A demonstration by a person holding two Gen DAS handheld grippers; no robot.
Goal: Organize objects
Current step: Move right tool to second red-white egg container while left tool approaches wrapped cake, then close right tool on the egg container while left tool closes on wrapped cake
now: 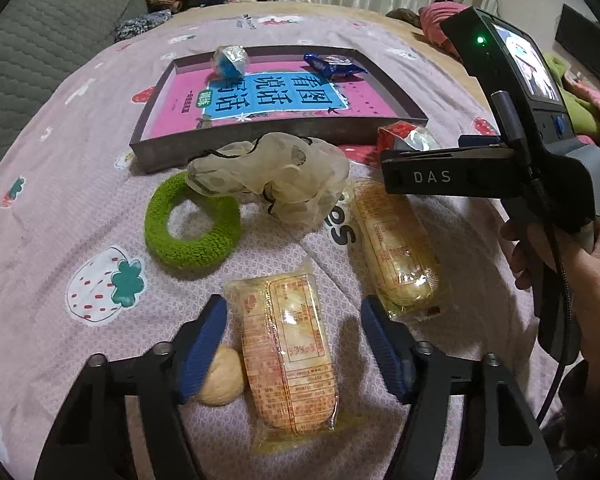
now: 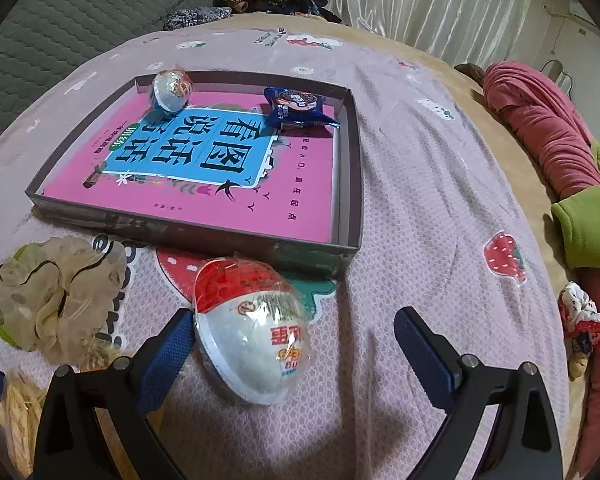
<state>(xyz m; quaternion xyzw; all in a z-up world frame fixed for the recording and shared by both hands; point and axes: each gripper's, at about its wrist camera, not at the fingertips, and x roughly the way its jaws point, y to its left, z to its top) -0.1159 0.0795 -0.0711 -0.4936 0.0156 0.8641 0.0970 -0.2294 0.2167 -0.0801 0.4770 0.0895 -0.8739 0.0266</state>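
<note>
Blue-padded left gripper [image 1: 294,344] spreads wide around a near yellow snack packet [image 1: 290,364], ready to clamp. Right gripper [image 2: 296,352] likewise gapes (nothing held) around a red-capped egg toy [image 2: 252,328], near the far tray [image 2: 348,168].

A matt pink cotton bedsheet with strawberry prints [image 2: 440,208] covers the bed, its weave finely textured. The shallow grey cardboard box lid [image 1: 260,136] looks dull, while the pink book cover [image 2: 204,184] inside it is smooth and slightly glossy. At centre left of the left view lie a fuzzy green terry-cloth ring [image 1: 192,232] and a sheer cream fabric scrunchie [image 1: 276,176]. The clear-wrapped yellow snack pack [image 1: 288,364] and the red-and-white egg-shaped plastic capsule [image 2: 252,336] shine with crinkled film.
</note>
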